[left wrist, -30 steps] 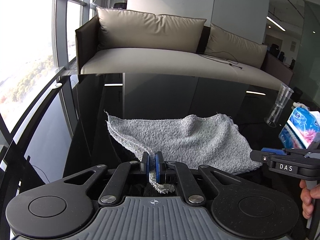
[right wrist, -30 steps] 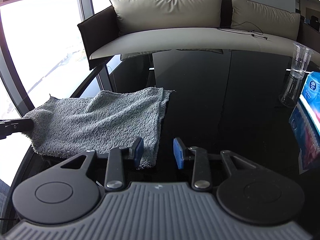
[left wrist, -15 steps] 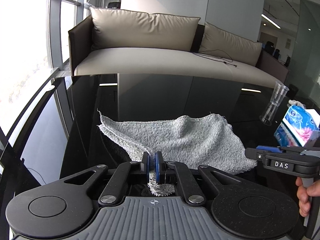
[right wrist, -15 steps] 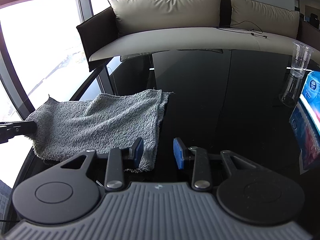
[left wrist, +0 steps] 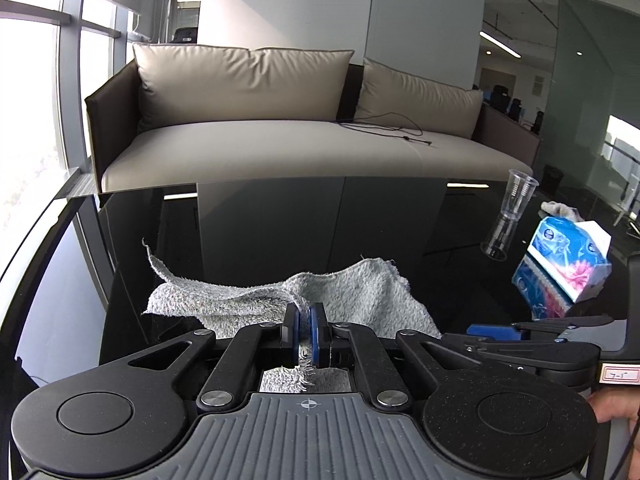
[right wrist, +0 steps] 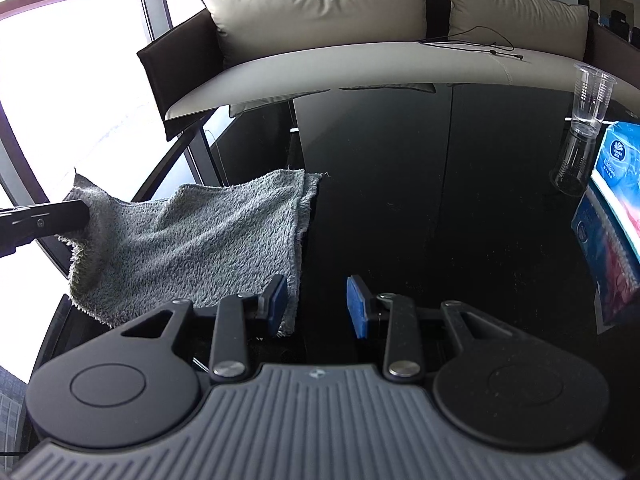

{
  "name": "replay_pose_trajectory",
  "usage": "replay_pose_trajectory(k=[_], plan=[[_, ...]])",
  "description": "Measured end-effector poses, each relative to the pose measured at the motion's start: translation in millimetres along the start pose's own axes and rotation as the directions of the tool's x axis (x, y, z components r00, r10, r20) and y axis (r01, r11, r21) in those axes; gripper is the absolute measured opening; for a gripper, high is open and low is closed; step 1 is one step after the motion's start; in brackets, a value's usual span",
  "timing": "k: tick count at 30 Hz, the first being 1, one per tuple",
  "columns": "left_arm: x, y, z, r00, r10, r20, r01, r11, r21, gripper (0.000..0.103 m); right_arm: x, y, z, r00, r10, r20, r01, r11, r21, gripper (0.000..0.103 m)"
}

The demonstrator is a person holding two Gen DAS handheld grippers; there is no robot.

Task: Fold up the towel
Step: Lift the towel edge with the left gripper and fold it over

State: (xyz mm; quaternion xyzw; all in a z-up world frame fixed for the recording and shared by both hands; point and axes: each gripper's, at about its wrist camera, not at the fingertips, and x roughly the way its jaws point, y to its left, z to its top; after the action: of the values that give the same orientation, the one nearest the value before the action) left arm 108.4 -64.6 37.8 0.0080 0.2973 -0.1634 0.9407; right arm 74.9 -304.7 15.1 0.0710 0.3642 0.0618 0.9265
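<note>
Two tools work one grey towel [left wrist: 352, 300] on a glossy black surface [left wrist: 360, 216]. From the left wrist, the left tool [left wrist: 306, 332] is clenched on a towel edge that threads between its blue pads, and the cloth rises off the surface from that pinch and spreads away toward 12 and 1 o'clock, with a loose corner curling up at 10 o'clock. From the right wrist, the right tool [right wrist: 316, 304] is released, its pads apart and holding nothing; the towel [right wrist: 192, 240] lies toward 10 o'clock, its near right corner just beside the left pad, long axis running 9 to 3. The right tool is judged nearer that free corner, which the fold likely needs next.
</note>
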Motion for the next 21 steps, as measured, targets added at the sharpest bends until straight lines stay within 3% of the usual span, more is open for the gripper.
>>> replay_pose_trajectory(k=[7, 21], plan=[[10, -22, 4, 0.998, -0.061, 0.005, 0.061, 0.998, 0.032, 0.005, 0, 5, -2, 1.0, -0.008, -0.003, 0.008, 0.999, -0.044, 0.035], [38, -54, -15, 0.99, -0.122, -0.069, 0.127, 0.989, 0.081, 0.005, -6, -10, 2, 1.0, -0.025, -0.005, 0.025, 1.0, 0.01, 0.035]])
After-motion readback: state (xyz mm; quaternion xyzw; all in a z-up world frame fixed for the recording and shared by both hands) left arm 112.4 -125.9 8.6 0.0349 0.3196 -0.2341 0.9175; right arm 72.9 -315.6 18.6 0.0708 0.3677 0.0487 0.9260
